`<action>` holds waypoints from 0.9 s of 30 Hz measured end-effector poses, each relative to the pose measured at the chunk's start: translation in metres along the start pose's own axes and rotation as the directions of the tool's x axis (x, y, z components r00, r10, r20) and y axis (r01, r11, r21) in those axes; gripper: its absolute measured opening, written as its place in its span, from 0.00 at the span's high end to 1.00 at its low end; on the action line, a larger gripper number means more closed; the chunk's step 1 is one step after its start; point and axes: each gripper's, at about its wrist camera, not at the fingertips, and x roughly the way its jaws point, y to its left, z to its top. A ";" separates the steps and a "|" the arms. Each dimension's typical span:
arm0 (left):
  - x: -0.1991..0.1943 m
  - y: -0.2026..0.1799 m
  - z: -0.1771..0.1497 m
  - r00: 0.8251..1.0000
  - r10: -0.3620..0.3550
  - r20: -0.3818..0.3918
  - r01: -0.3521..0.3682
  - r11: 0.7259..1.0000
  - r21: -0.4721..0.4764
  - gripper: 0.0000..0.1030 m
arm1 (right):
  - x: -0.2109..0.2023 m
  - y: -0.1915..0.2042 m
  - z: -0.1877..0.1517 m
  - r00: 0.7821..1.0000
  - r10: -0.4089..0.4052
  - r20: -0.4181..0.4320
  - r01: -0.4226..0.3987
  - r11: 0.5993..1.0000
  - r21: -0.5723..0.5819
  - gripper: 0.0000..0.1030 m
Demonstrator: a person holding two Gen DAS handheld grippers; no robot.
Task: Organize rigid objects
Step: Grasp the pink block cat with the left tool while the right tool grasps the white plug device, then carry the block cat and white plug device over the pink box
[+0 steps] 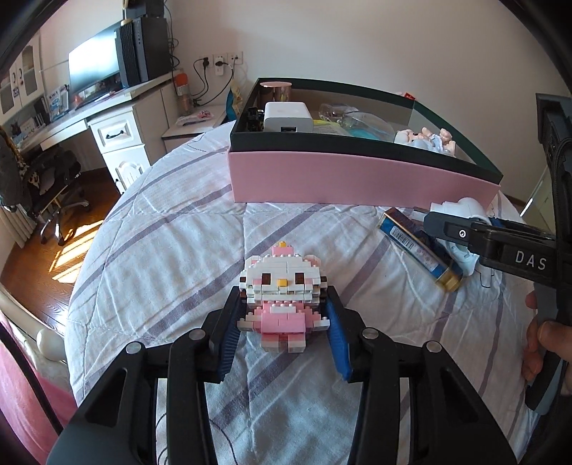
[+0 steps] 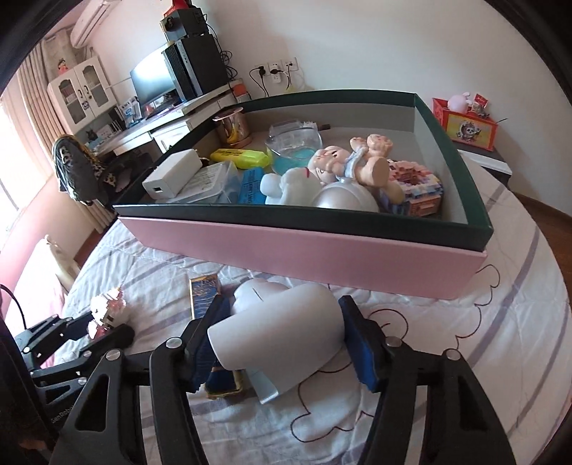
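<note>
A box (image 2: 304,250) stood toward the far edge of the bed (image 1: 150,250). In front of it, a brick figure (image 1: 282,289) sat between the left gripper's (image 1: 284,314) fingers. To its right lay a flat pack (image 1: 418,250) and a figurine (image 2: 279,325), the latter between the right gripper's (image 2: 286,336) fingers.

**Bedroom setting behind the work surface**

White walls (image 1: 357,43) enclose a room with a wooden floor (image 1: 46,257) lit by sun patches. A white desk (image 1: 118,132) carries a dark monitor (image 1: 93,68) and computer tower (image 2: 196,68). Wall sockets (image 1: 225,60) hold plugs. A striped quilt (image 1: 161,250) covers the bed. An air conditioner (image 2: 91,23) hangs high.
</note>
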 end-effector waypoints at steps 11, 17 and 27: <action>-0.043 -0.012 -0.007 0.992 -0.013 0.127 0.011 1.000 0.019 0.57 | -0.070 0.010 -0.035 0.968 -0.140 0.207 0.131 0.990 0.054 0.41; -0.104 -0.027 -0.007 0.964 -0.037 0.264 0.032 0.999 0.023 0.57 | -0.135 0.054 -0.054 0.923 -0.136 0.359 0.137 0.990 0.022 0.41; -0.214 -0.038 -0.026 0.893 -0.044 0.448 0.017 0.998 0.063 0.57 | -0.225 0.113 -0.073 0.856 -0.119 0.503 0.166 0.985 -0.048 0.41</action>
